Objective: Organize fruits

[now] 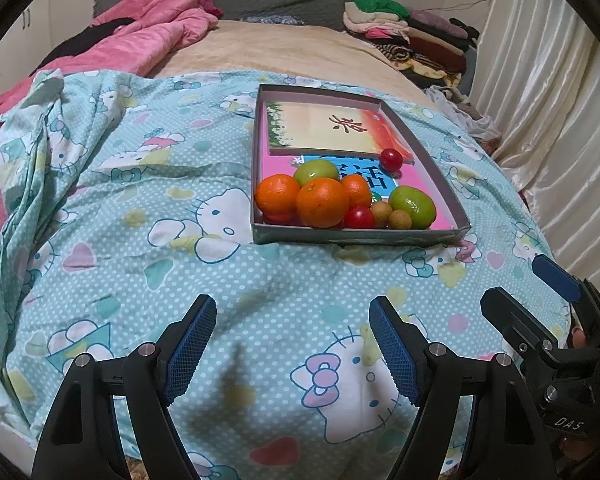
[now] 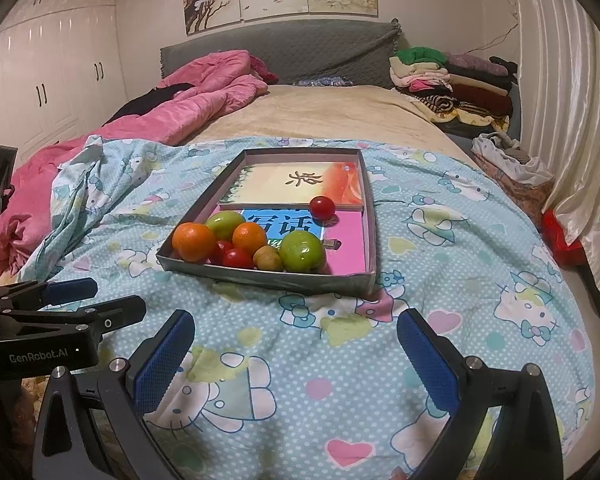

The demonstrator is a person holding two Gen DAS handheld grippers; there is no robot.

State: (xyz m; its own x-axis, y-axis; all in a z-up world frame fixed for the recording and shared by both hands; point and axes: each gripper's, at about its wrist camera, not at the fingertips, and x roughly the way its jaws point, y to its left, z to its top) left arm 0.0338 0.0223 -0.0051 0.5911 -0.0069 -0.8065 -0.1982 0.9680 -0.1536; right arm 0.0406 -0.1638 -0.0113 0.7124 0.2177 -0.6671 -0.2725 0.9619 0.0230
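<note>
- Left wrist view: the left gripper has its blue-padded jaws spread wide and holds nothing, hovering over a Hello Kitty bedsheet.
- A shallow cardboard tray lies on the sheet at about one o'clock from this gripper, well apart from it. Its long axis runs away from the camera.
- The fruits are bunched at the tray's near end: a large orange in front, a second orange touching it on the left, green fruits, small brown fruits and a red tomato to the right.
- One lone tomato sits farther back, at the edge of a booklet.
- The right gripper shows at three o'clock, just beside the left one.
- Right wrist view: the right gripper is also wide open and empty.
- From here the tray lies at about twelve o'clock, the fruit pile leaning to eleven, the green fruit nearest straight ahead.
- The left gripper shows at nine o'clock.
- Judgement: both tools stand about equally far from the tray; the right one looks better lined up with it.
</note>
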